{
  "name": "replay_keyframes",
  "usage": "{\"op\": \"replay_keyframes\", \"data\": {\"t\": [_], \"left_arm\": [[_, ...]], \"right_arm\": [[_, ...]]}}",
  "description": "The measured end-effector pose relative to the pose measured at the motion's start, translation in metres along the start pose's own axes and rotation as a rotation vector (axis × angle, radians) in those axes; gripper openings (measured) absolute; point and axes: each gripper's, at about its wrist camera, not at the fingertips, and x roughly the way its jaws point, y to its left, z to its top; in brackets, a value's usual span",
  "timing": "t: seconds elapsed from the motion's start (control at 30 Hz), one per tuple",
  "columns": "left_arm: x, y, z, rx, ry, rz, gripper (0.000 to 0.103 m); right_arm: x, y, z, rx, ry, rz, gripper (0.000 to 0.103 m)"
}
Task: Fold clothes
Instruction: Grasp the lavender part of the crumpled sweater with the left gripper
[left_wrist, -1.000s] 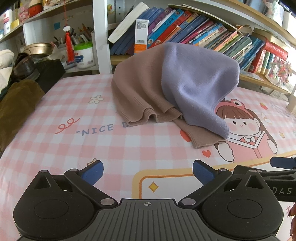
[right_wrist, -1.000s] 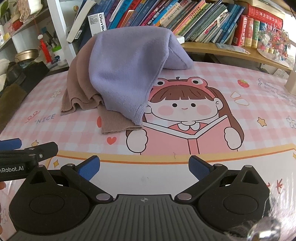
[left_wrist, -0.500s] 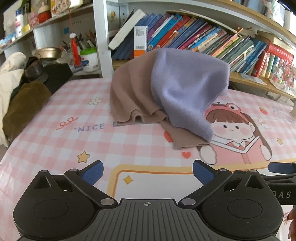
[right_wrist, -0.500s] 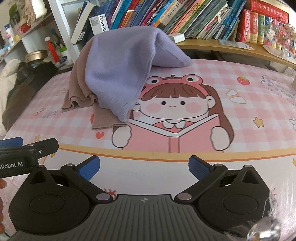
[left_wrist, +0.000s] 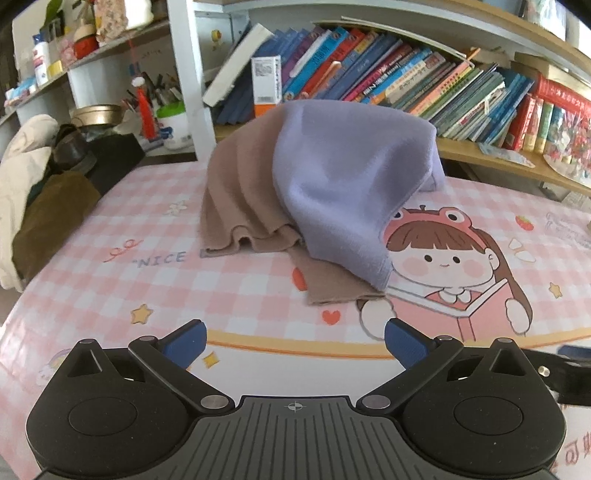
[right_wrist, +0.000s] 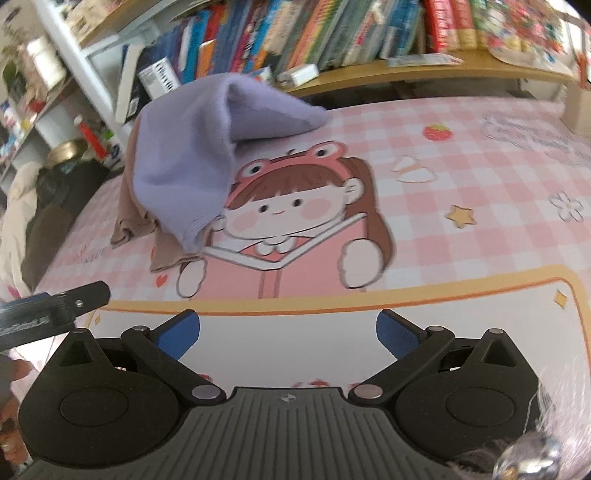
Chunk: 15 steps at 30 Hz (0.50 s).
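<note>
A lavender garment (left_wrist: 343, 192) lies heaped over a tan knitted garment (left_wrist: 240, 199) at the back of the pink checked cartoon mat (left_wrist: 258, 295). The pile also shows in the right wrist view: lavender garment (right_wrist: 184, 162), tan garment (right_wrist: 166, 251). My left gripper (left_wrist: 293, 341) is open and empty, well in front of the pile near the mat's front. My right gripper (right_wrist: 288, 332) is open and empty, in front and to the right of the pile. Part of the left gripper (right_wrist: 55, 306) shows at the left edge of the right wrist view.
A shelf of leaning books (left_wrist: 406, 85) stands right behind the pile. A heap of dark and cream clothes (left_wrist: 44, 206) lies at the left. A white upright post (left_wrist: 188, 77) and jars (left_wrist: 170, 125) stand behind on the left.
Both grippers have drawn back from the pile, so more of the mat's front shows. The right wrist view has swung to the right. The clothes have not moved.
</note>
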Motion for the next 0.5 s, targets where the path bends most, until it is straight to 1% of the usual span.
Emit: {"op": "replay_keyframes", "data": {"t": [0.13, 0.23, 0.33, 0.4, 0.43, 0.5], "left_arm": [[0.014, -0.014, 0.013, 0.006, -0.034, -0.01, 0.102], [0.027, -0.026, 0.022, 0.038, -0.063, 0.001, 0.1], [0.043, -0.042, 0.027, 0.109, -0.069, 0.002, 0.095], [0.053, -0.053, 0.028, 0.15, -0.073, 0.009, 0.087], [0.057, -0.058, 0.029, 0.167, -0.076, 0.018, 0.081], [0.068, -0.065, 0.029, 0.183, -0.066, 0.041, 0.076]], "right_arm": [[-0.006, -0.019, 0.003, 0.048, -0.017, 0.003, 0.103], [-0.012, -0.027, 0.007, 0.068, -0.038, 0.008, 0.103], [-0.015, -0.032, 0.011, 0.085, -0.054, 0.012, 0.103], [-0.018, -0.035, 0.012, 0.098, -0.064, 0.015, 0.103], [-0.02, -0.036, 0.013, 0.103, -0.069, 0.017, 0.103], [-0.023, -0.038, 0.012, 0.112, -0.078, 0.018, 0.103]]}}
